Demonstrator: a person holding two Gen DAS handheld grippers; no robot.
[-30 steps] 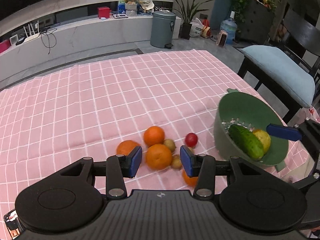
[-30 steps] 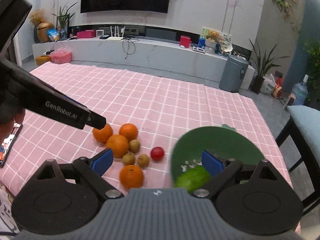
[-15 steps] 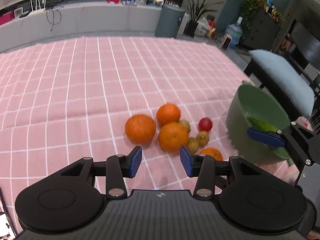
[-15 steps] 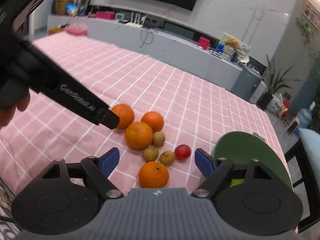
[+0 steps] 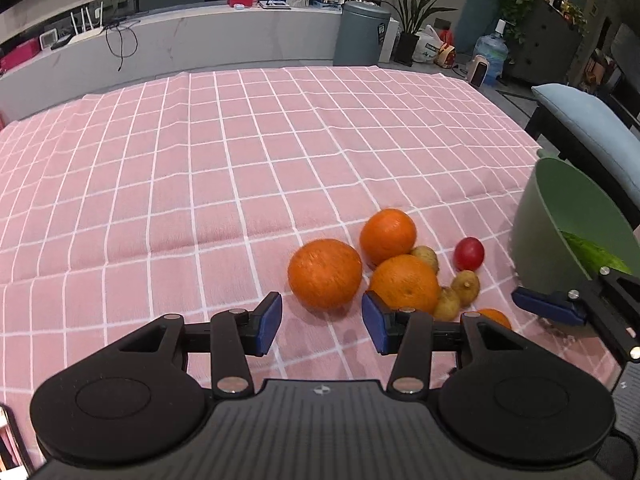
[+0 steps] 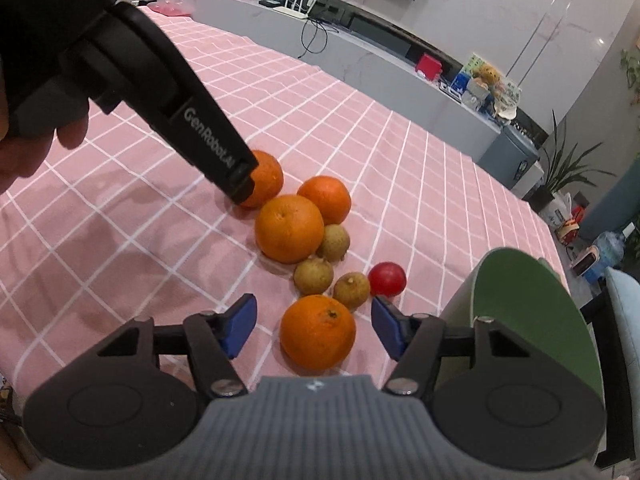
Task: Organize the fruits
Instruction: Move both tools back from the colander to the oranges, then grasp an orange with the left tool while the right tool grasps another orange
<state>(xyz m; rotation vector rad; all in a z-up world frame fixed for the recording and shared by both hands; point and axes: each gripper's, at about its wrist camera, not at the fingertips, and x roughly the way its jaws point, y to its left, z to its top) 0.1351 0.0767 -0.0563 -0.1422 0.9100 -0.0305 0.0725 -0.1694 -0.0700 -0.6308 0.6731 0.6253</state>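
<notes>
Several oranges, three small brown fruits and a red fruit (image 5: 468, 253) lie clustered on the pink checked tablecloth (image 5: 200, 184). My left gripper (image 5: 322, 322) is open, just short of the leftmost orange (image 5: 325, 273). My right gripper (image 6: 313, 330) is open around the nearest orange (image 6: 317, 332), not touching it. The green bowl (image 6: 528, 300) stands right of the fruit, with a green cucumber (image 5: 592, 256) inside. In the right wrist view the left gripper's finger (image 6: 208, 148) reaches the far orange (image 6: 266, 178).
A chair with a blue cushion (image 5: 588, 128) stands beyond the table's right edge. A long grey counter (image 5: 180, 52) and a bin (image 5: 362, 34) stand behind the table. The right gripper's finger (image 5: 548, 306) shows beside the bowl in the left wrist view.
Both grippers have moved closer to the fruit. The left gripper now faces the leftmost orange. The right gripper has come down around the nearest orange, away from the bowl.
</notes>
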